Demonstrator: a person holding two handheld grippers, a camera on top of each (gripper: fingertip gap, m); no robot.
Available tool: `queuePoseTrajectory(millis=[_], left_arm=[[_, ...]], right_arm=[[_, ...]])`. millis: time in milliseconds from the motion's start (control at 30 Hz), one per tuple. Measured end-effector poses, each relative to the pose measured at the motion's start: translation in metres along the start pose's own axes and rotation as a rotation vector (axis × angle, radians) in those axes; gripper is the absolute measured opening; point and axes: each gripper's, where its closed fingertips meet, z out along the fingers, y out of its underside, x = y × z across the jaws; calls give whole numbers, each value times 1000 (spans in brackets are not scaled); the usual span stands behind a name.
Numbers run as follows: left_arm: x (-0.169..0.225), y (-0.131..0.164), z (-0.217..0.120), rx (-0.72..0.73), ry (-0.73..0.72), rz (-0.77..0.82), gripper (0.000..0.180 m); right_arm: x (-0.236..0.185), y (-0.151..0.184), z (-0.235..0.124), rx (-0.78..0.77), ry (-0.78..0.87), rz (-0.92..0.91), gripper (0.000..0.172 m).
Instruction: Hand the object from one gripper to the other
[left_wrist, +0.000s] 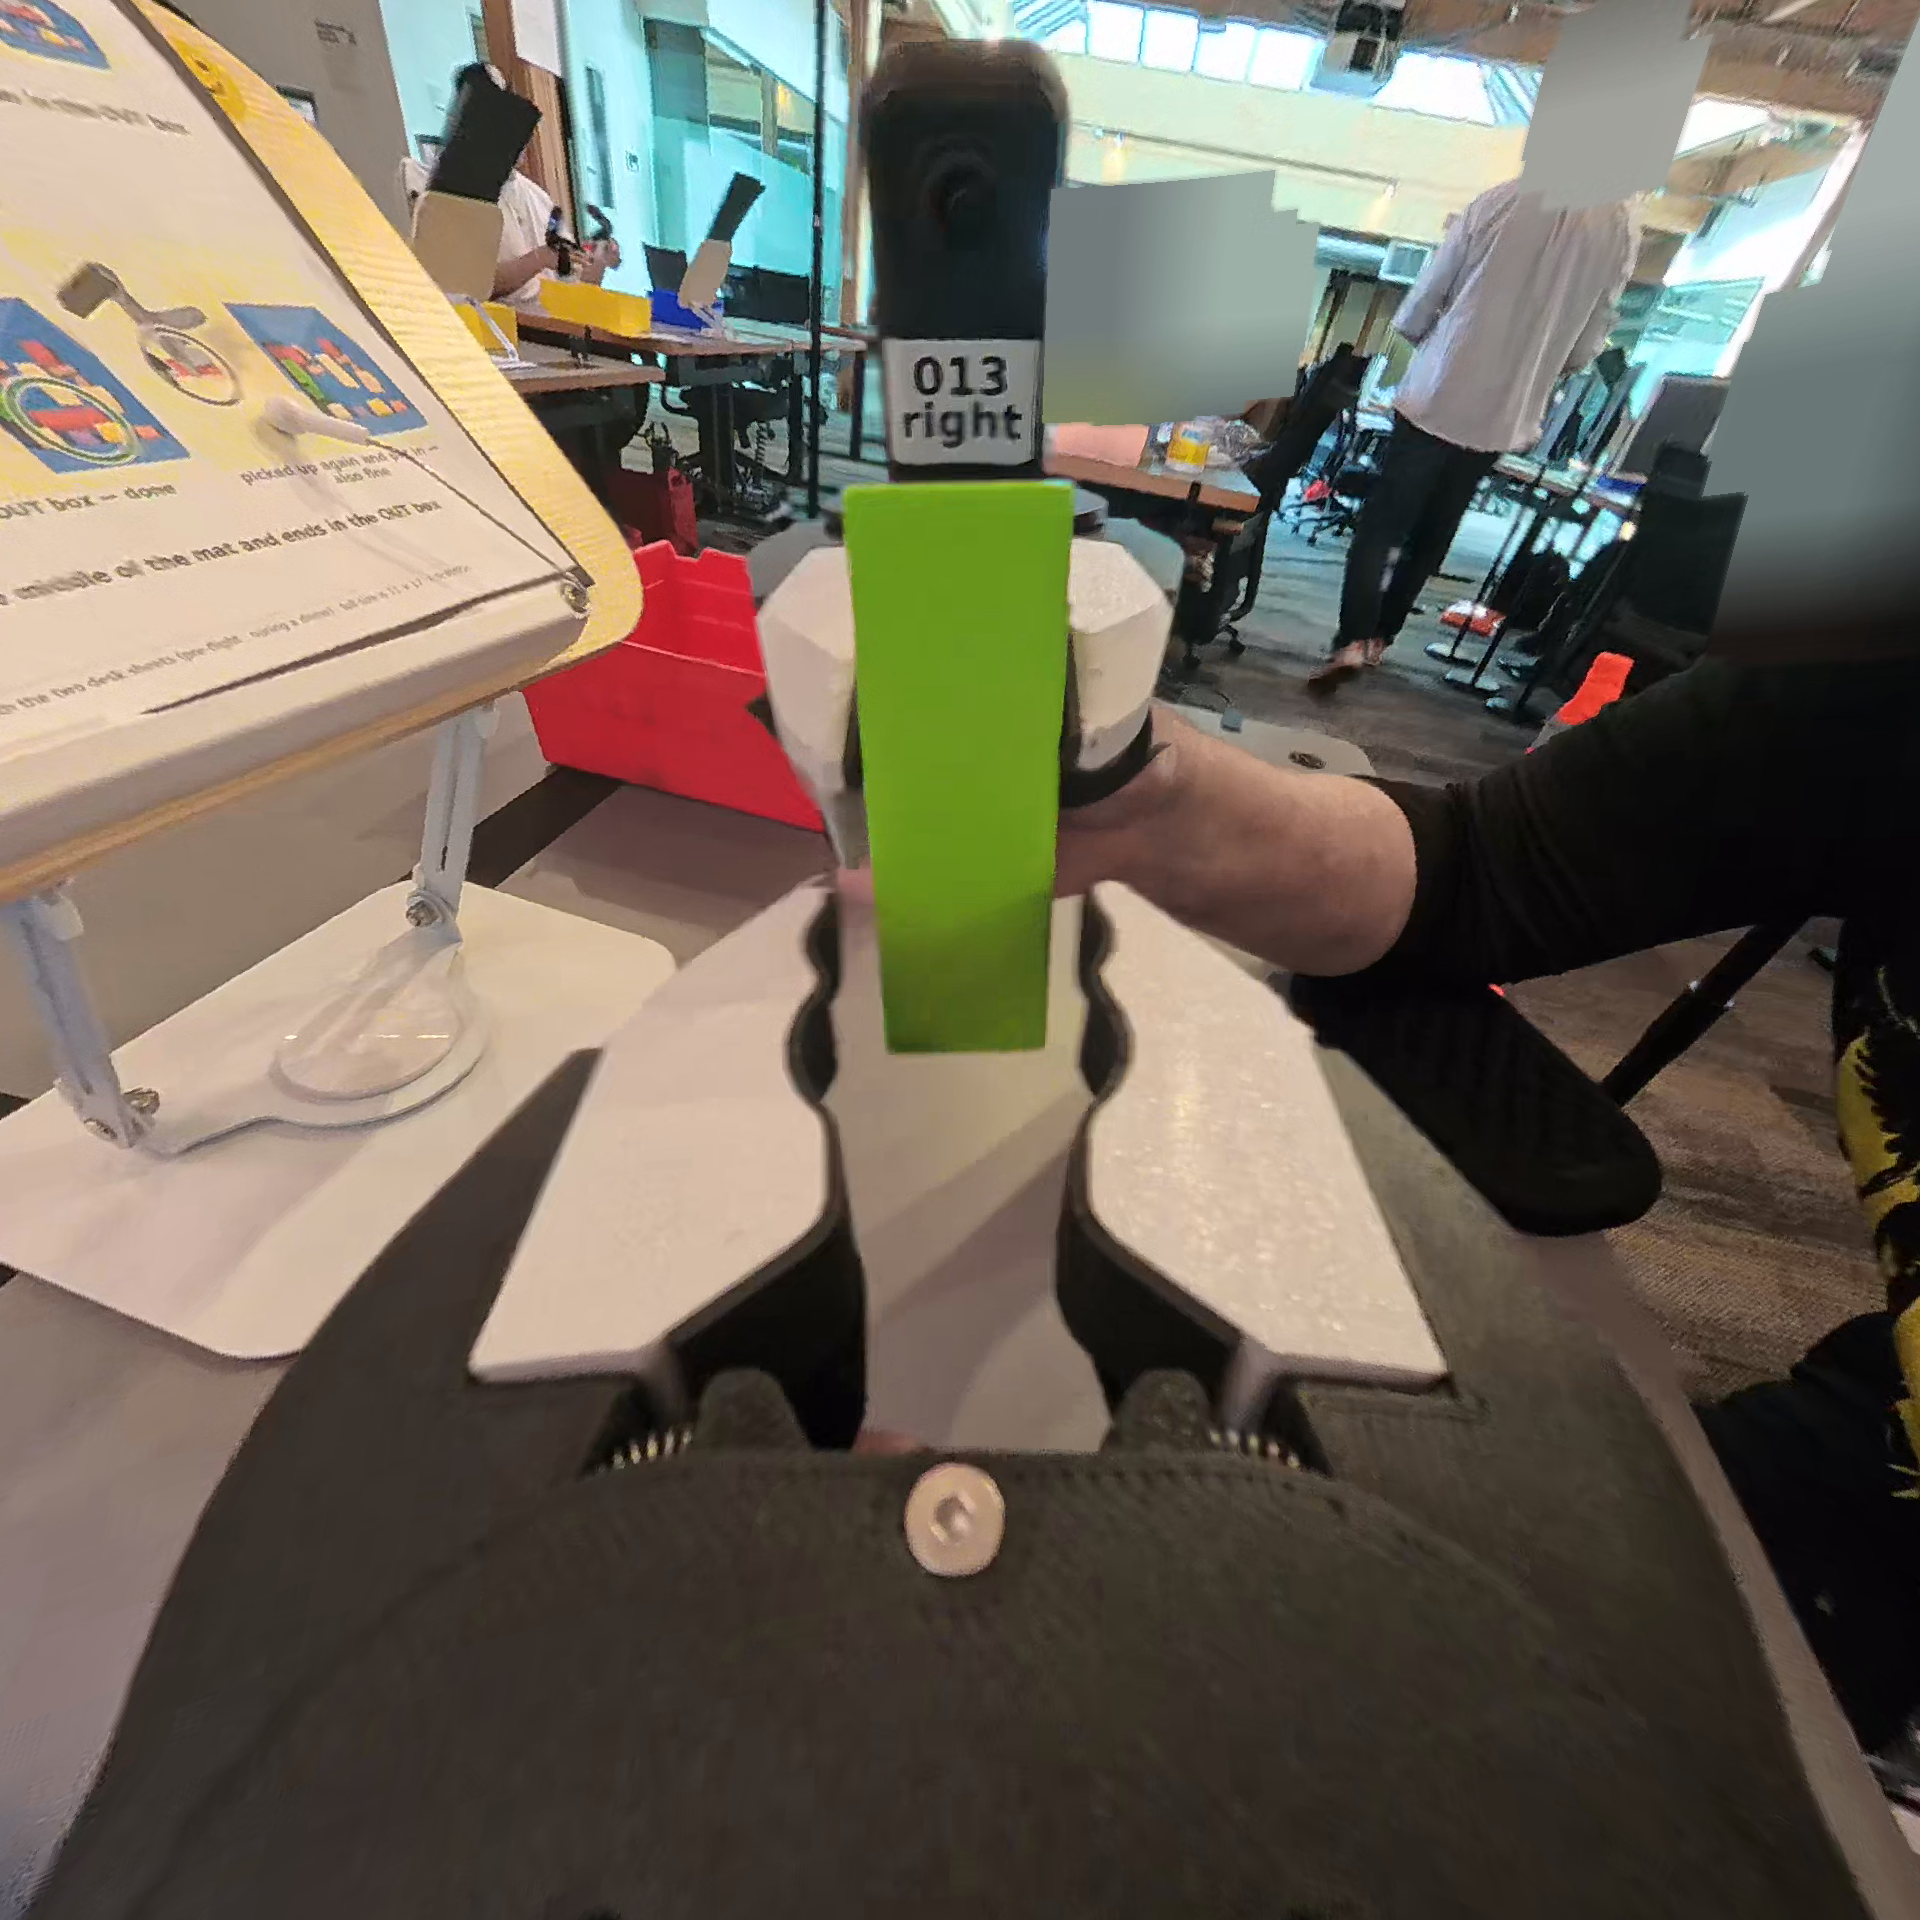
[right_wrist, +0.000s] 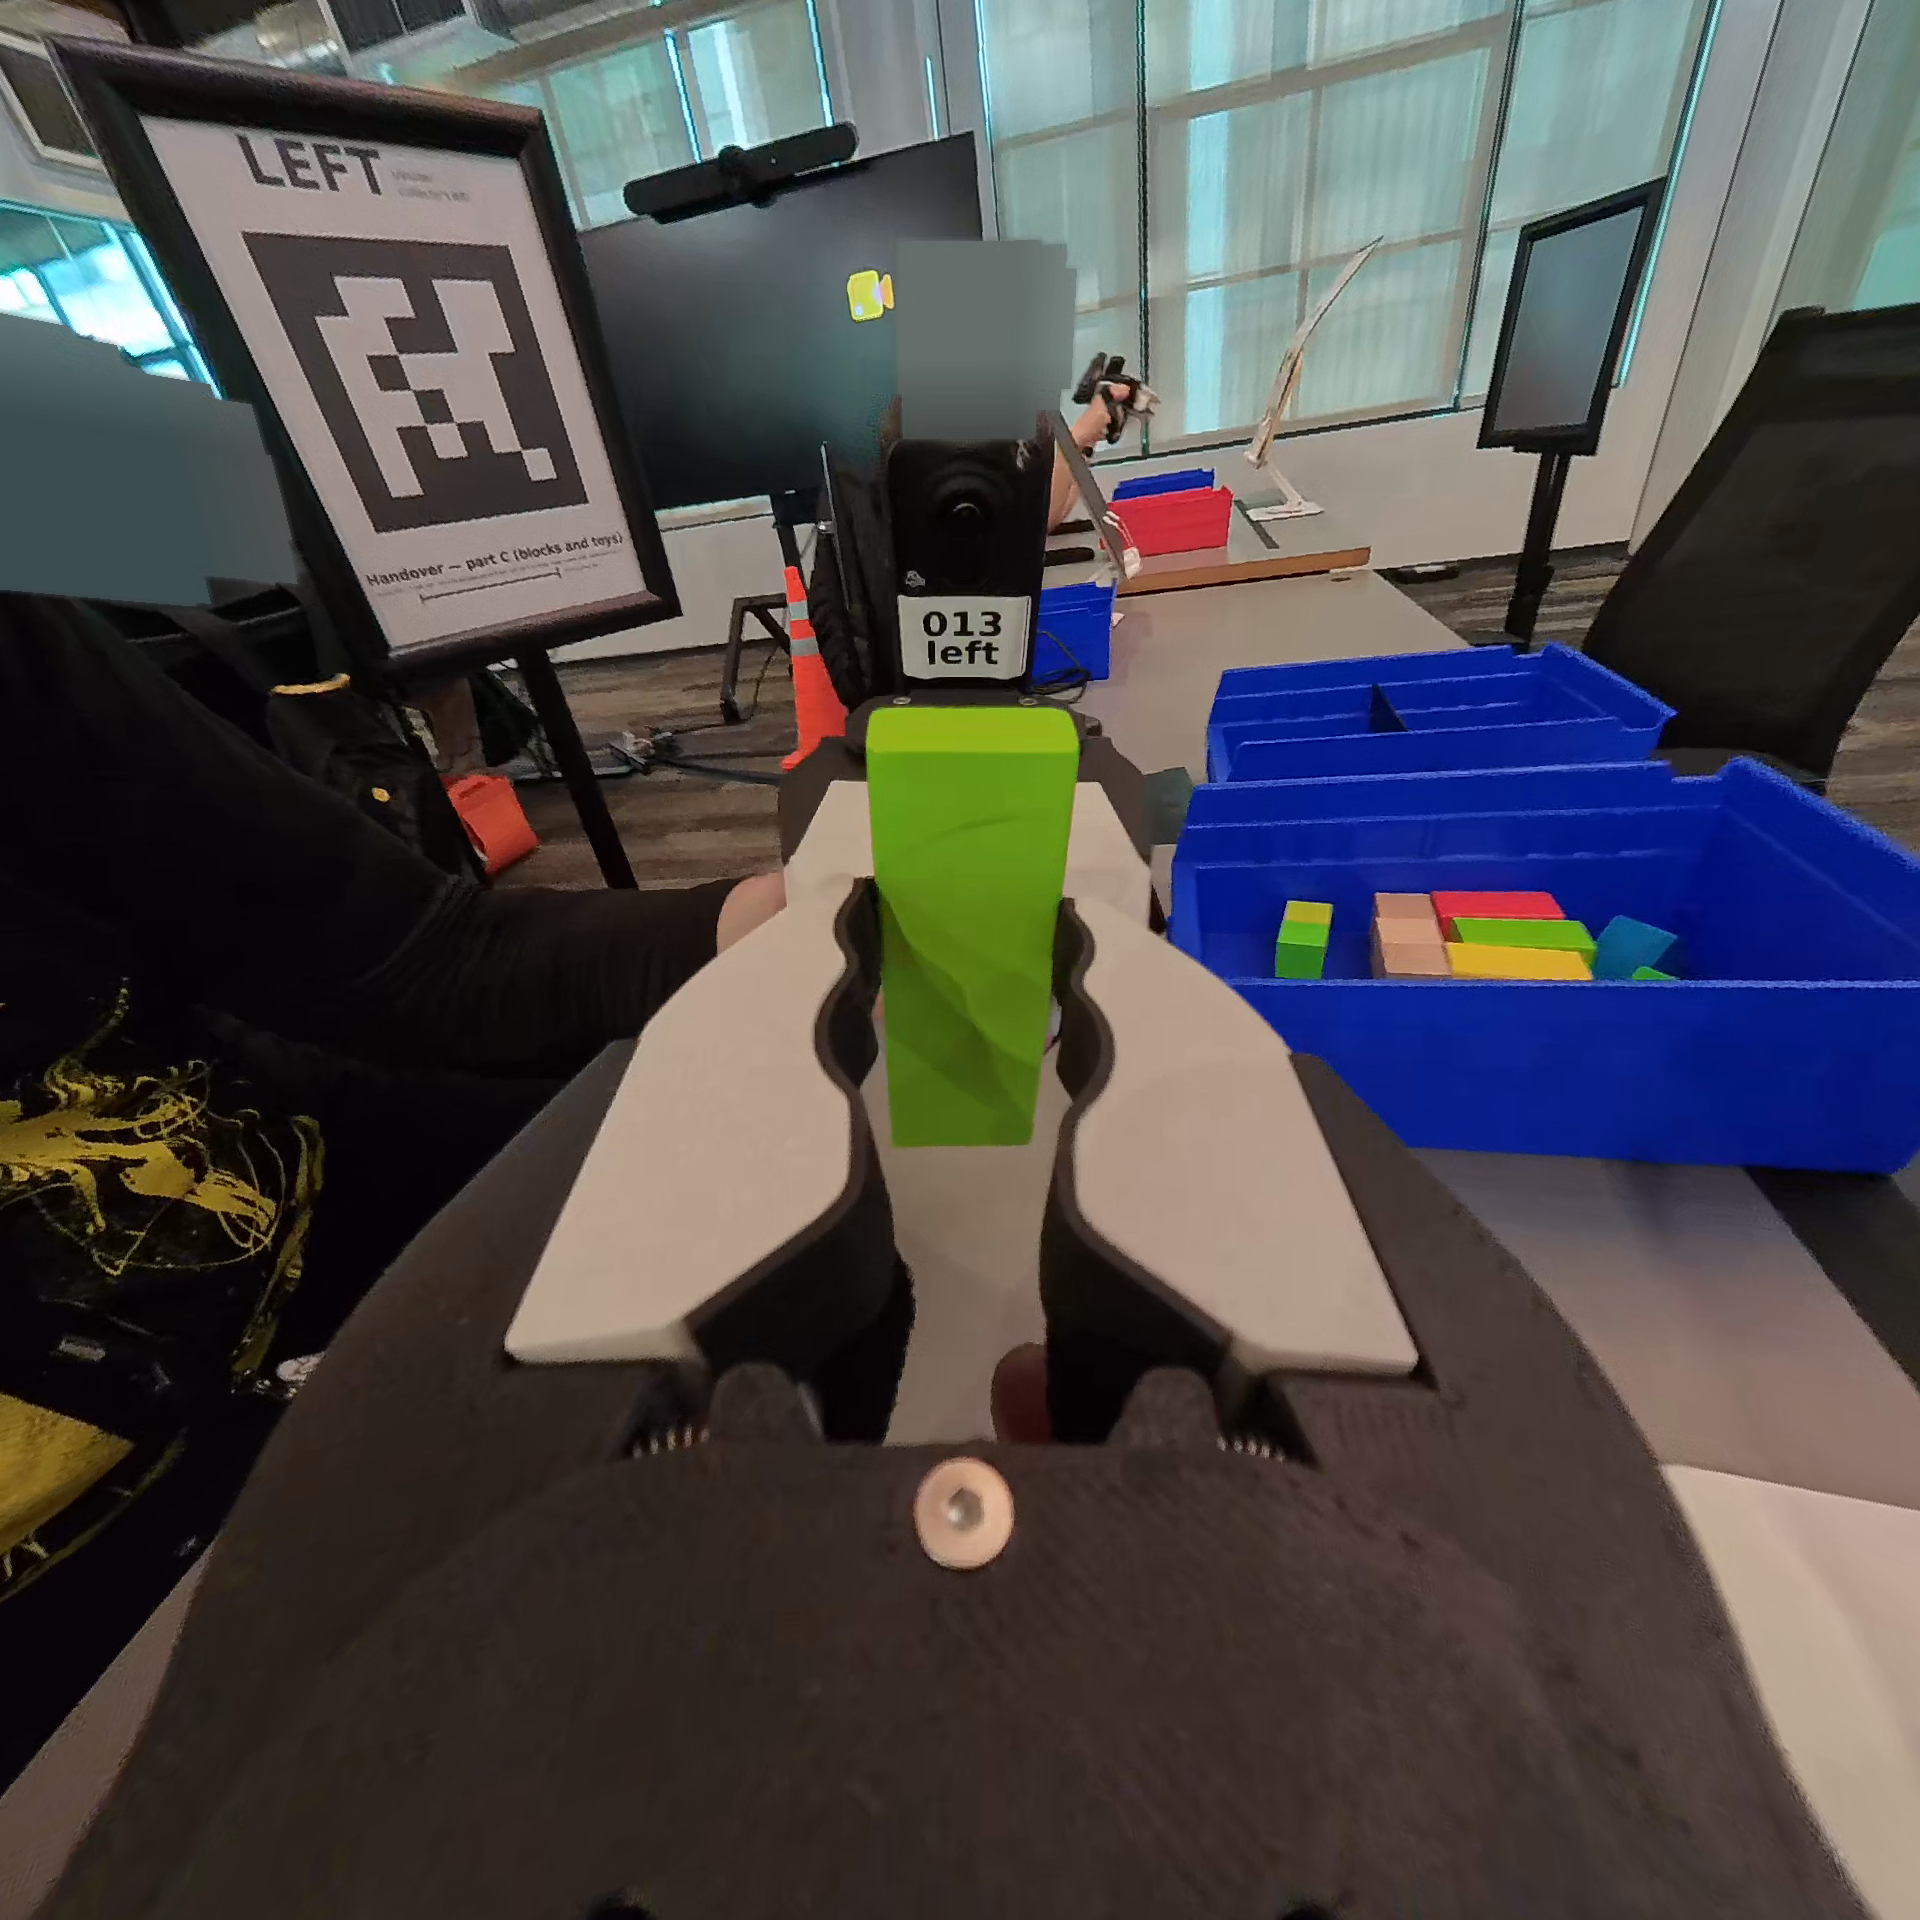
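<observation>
The right claw (right_wrist: 961, 997) has its pads pressed on the near end of the green block (right_wrist: 961, 935), so it carries the block. The left claw (left_wrist: 961, 977) stands a little wider than the block's other end, a gap showing at each side: it looks to have let go so the right can take over. The block hangs in the air between them, above the desk (right_wrist: 1558, 1216), a long flat-sided bright green bar with a blue bin (right_wrist: 1662, 1060) of blocks beside
</observation>
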Motion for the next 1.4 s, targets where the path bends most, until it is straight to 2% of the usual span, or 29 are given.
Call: queuePoseTrajectory(millis=[33,133,200,300,400,467,533,633,800,1067,1167,1267,1400], left_arm=[[-2,-2,-2,5,-18,4,50],[-10,1,-10,-18,-81,46,34],[-23,6,-18,-34,-155,65,18],[-38,16,-28,-27,-231,83,4],[-48,25,-30,7,-259,51,0],[-52,31,-30,16,-270,34,0],[-55,35,-30,-1,-285,44,0],[-57,38,-30,-14,-305,63,0],[-61,51,-27,-31,-306,40,0],[-66,59,-24,-58,-313,33,1],[-66,60,-24,-64,-318,39,3],[-70,52,-33,-70,-373,45,15],[-89,30,-86,-153,-599,85,33]], right_arm=[[1,-6,-6,-14,31,-20,30],[10,-34,-47,-88,200,-68,30],[28,-51,-98,-157,404,-72,30],[70,-53,-209,-315,808,-29,30],[107,-20,-314,-419,1077,167,30],[127,26,-369,-523,1188,334,30],[141,77,-411,-621,1264,478,30],[155,135,-452,-714,1329,631,30],[167,181,-479,-833,1378,744,30],[183,205,-498,-934,1423,818,30],[185,204,-499,-928,1436,803,30],[180,194,-493,-928,1438,768,41],[168,144,-467,-838,1451,610,45]])
